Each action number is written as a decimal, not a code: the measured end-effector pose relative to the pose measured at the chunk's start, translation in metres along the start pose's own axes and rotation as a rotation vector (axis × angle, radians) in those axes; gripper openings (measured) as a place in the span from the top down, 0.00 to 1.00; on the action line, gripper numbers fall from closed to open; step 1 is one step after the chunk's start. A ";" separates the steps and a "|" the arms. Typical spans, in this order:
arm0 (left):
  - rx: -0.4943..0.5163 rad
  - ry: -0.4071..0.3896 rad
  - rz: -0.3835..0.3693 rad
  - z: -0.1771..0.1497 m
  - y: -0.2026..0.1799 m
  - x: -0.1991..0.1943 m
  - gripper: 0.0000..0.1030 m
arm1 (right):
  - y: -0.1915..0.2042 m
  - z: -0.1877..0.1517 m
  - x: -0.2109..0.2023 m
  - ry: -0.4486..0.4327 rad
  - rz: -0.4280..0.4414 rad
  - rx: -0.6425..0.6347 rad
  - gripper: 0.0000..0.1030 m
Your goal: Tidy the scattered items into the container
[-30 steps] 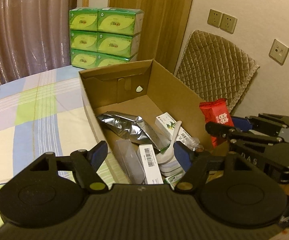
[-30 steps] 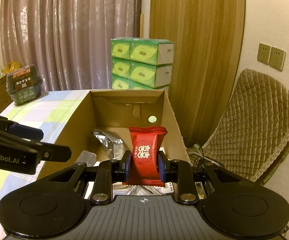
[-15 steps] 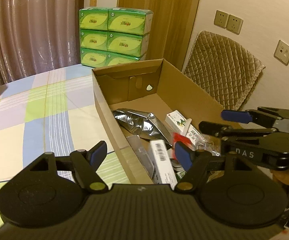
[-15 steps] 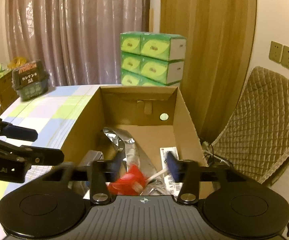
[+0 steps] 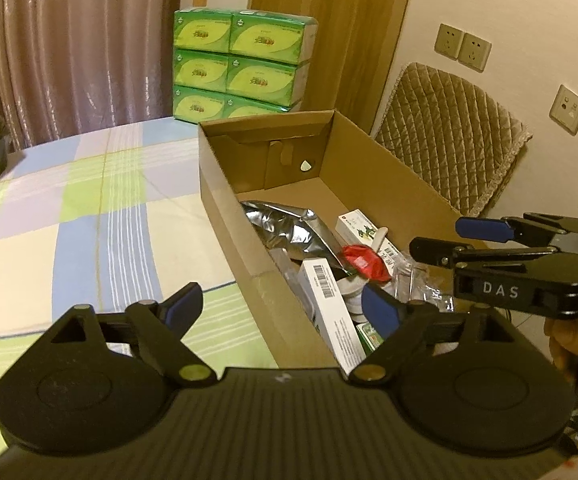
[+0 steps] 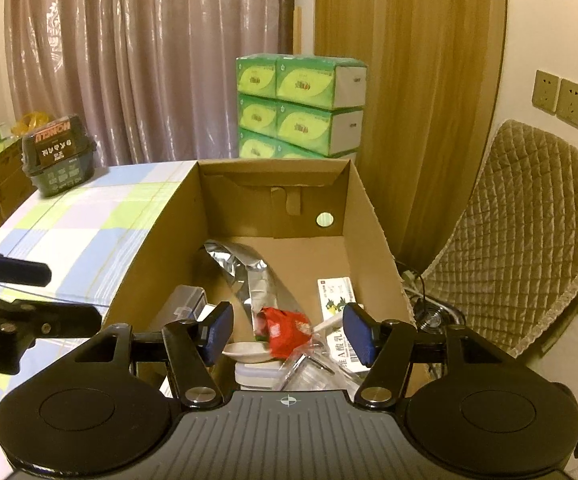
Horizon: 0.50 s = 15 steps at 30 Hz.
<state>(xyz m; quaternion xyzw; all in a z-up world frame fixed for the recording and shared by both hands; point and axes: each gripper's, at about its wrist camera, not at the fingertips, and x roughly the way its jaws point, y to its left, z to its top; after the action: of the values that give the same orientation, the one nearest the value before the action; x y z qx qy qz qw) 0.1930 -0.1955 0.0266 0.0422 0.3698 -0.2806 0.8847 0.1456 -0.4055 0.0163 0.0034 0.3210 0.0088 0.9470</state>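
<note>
The red snack packet (image 6: 287, 330) lies in the cardboard box (image 6: 369, 216) beneath the right gripper (image 6: 285, 330), jaws just parted; the left gripper (image 5: 281, 308) has widened, empty.

The left black two-finger gripper (image 5: 281, 306) tilts downward, its blue-padded fingers (image 5: 183, 306) having just spread wider, nothing between them. The right black gripper (image 6: 287, 332) also angles down, parted and empty; a hand (image 5: 577, 338) grips its handle.
</note>
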 end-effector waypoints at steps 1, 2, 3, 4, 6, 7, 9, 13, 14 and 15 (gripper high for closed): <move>-0.005 -0.002 0.004 -0.002 0.001 -0.002 0.13 | 0.000 0.000 -0.002 -0.001 -0.001 0.000 0.42; -0.007 -0.003 0.007 -0.004 0.001 -0.005 0.11 | 0.001 -0.001 -0.005 -0.004 -0.002 0.001 0.41; -0.008 -0.005 0.012 -0.005 0.001 -0.008 0.10 | 0.001 -0.001 -0.008 -0.006 -0.003 0.001 0.40; -0.007 -0.007 0.018 -0.008 0.001 -0.011 0.08 | 0.002 -0.001 -0.012 -0.008 -0.004 0.003 0.39; -0.002 -0.014 0.026 -0.011 0.000 -0.018 0.06 | 0.004 -0.002 -0.018 -0.012 -0.004 0.005 0.35; -0.001 -0.019 0.030 -0.013 -0.001 -0.021 0.04 | 0.005 -0.003 -0.023 -0.015 -0.005 0.004 0.31; 0.002 -0.025 0.037 -0.018 -0.003 -0.028 0.01 | 0.007 -0.005 -0.031 -0.022 -0.006 0.006 0.28; -0.007 -0.022 0.030 -0.027 -0.006 -0.042 0.01 | 0.012 -0.010 -0.047 -0.026 -0.007 0.008 0.26; -0.009 -0.023 0.028 -0.029 -0.007 -0.045 0.01 | 0.013 -0.011 -0.051 -0.027 -0.010 0.007 0.26; -0.011 -0.023 0.035 -0.032 -0.008 -0.049 0.01 | 0.014 -0.012 -0.056 -0.026 -0.012 0.007 0.26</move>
<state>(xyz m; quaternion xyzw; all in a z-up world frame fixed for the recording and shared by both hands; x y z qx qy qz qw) 0.1411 -0.1703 0.0377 0.0406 0.3601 -0.2638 0.8939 0.0936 -0.3928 0.0408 0.0049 0.3087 0.0019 0.9512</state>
